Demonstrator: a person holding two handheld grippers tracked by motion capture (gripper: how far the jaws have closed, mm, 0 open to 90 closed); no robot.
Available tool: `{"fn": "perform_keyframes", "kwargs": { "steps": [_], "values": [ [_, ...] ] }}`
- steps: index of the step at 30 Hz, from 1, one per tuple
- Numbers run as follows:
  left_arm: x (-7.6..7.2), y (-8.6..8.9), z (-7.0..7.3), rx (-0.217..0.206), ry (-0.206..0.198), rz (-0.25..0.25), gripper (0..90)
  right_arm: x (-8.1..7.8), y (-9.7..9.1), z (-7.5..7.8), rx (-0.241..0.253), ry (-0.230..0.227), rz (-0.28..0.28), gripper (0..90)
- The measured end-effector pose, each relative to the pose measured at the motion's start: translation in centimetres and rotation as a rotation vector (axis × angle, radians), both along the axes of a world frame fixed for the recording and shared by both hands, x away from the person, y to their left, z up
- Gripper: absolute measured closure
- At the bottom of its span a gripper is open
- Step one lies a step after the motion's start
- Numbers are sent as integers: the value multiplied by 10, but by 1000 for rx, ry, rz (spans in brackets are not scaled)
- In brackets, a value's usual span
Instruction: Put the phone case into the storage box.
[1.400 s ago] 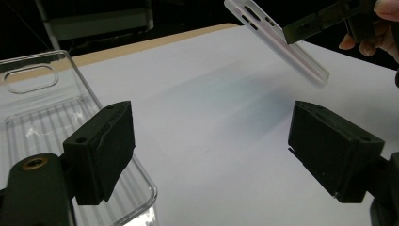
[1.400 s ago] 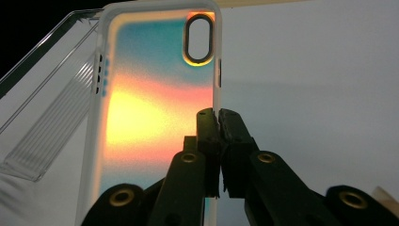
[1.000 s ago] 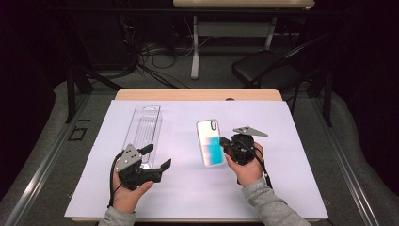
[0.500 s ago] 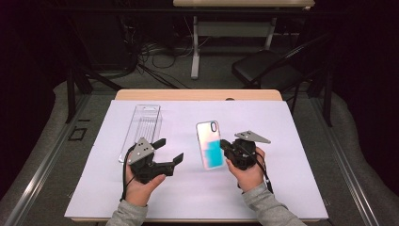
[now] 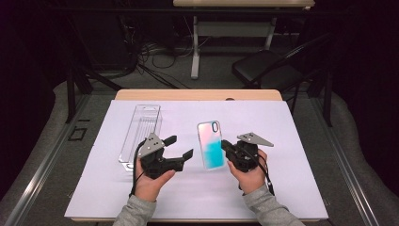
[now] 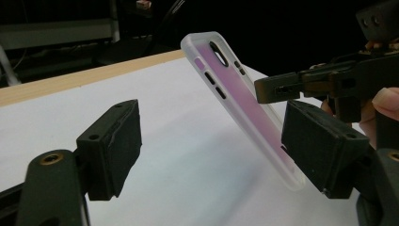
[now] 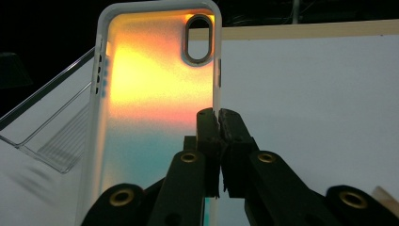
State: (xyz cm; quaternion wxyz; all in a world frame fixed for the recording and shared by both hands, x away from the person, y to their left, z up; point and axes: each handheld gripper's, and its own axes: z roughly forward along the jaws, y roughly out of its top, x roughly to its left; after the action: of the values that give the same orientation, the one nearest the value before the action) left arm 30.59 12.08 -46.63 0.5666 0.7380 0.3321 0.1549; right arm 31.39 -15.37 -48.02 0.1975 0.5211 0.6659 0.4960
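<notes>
A clear plastic box [image 5: 141, 134] is lying flat on the white sheet [image 5: 291, 141] that is covering the desk [image 5: 197, 94], just beyond the left gripper [image 5: 180, 147] and to its outer side. That gripper is sitting in the person's left hand [image 5: 149, 183], pointing across toward the right gripper. Its jaws are standing wide apart with nothing pressed between them, and they have just been closing a little. In the left gripper view, the phone case [image 6: 244, 101] is showing tilted in the air just past the gap between the jaws, close to the right-hand one, with its lower end hidden behind that jaw, so I cannot tell whether it is touching it.

The phone case [image 5: 211, 144] is hanging between the two grippers, lifted off the sheet, with its camera hole at the far end, away from the person. Its colour is shifting from pale pink at the far end to teal at the near end.

The right gripper [image 5: 227, 149], held in the right hand [image 5: 247, 176], is pinching the case by one long edge. In the right gripper view, the two jaws are pressing tightly together on the thin white rim of the phone case [image 7: 155, 89], which is rising straight up ahead of them. The clear plastic box [image 7: 51, 136] is showing behind the case on the left of that view.
</notes>
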Motion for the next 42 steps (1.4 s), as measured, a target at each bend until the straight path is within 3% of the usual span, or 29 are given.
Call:
{"fn": "perform_keyframes", "kwargs": {
  "steps": [8,13,25,37,42],
  "values": [
    [5,-5,-2,-18,33,-7,256,-1,-1,-1,0,-7,-1,877],
    [8,-5,-3,-46,69,-12,317,-1,-1,-1,-2,-10,-5,877],
    [13,-7,-3,-101,134,-40,365,-5,1,0,-12,-33,-2,877],
    [14,-12,0,-72,163,-40,413,-7,2,-1,-19,-44,0,876],
    [15,-15,0,-81,178,-53,424,-7,3,-1,-17,-51,-1,875]
  ]
}}
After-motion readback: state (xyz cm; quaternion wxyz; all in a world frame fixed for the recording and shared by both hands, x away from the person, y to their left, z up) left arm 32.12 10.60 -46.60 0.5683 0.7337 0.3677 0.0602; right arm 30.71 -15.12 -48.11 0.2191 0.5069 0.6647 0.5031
